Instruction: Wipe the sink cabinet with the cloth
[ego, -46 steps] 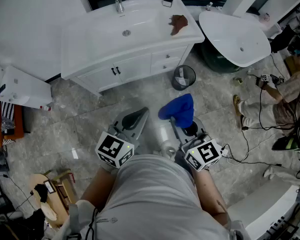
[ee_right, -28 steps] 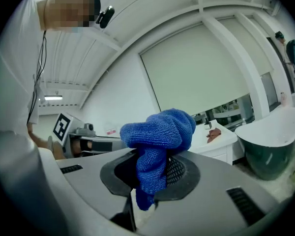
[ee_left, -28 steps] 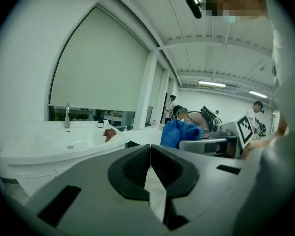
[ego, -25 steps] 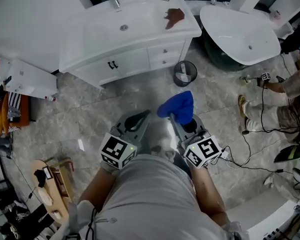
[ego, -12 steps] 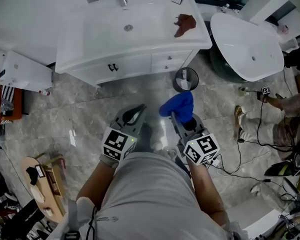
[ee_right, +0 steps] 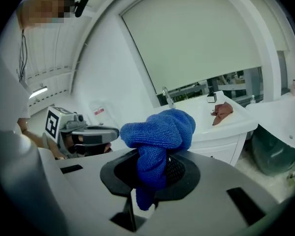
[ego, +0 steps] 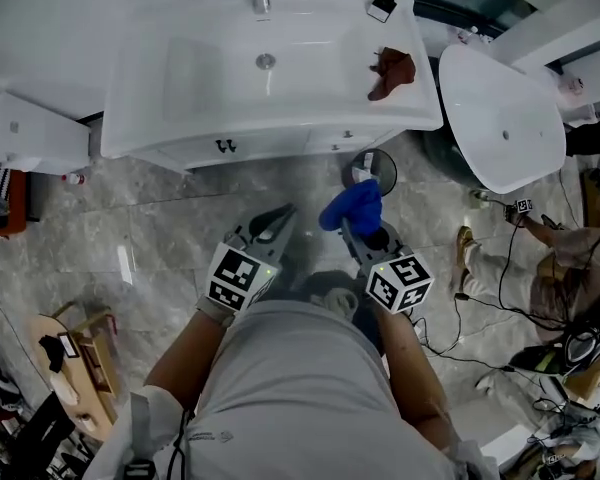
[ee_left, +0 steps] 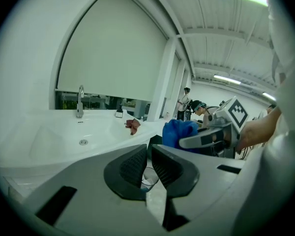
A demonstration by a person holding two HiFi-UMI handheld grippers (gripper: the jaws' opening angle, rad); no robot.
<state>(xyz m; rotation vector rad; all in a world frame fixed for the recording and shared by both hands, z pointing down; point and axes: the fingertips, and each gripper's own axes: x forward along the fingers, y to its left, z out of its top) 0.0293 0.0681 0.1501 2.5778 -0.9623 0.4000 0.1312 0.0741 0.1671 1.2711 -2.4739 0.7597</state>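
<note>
My right claw (ee_right: 151, 173) pinches the blue cloth (ee_right: 160, 129) (bunched up); my left claw (ee_left: 148, 165) is pressed together; the sink cabinet (ego: 270, 146) stands on the far side.

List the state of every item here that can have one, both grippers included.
Left gripper: shut to a sliver, holding nothing.
Right gripper: shut on the blue microfibre cloth.
Blue microfibre cloth: bunched up above the jaws.
White sink cabinet: doors and drawers closed.
Crumpled brown rag: lying loose on the cabinet top, right of the basin.
Black wire waste bin: upright on the floor.
</note>
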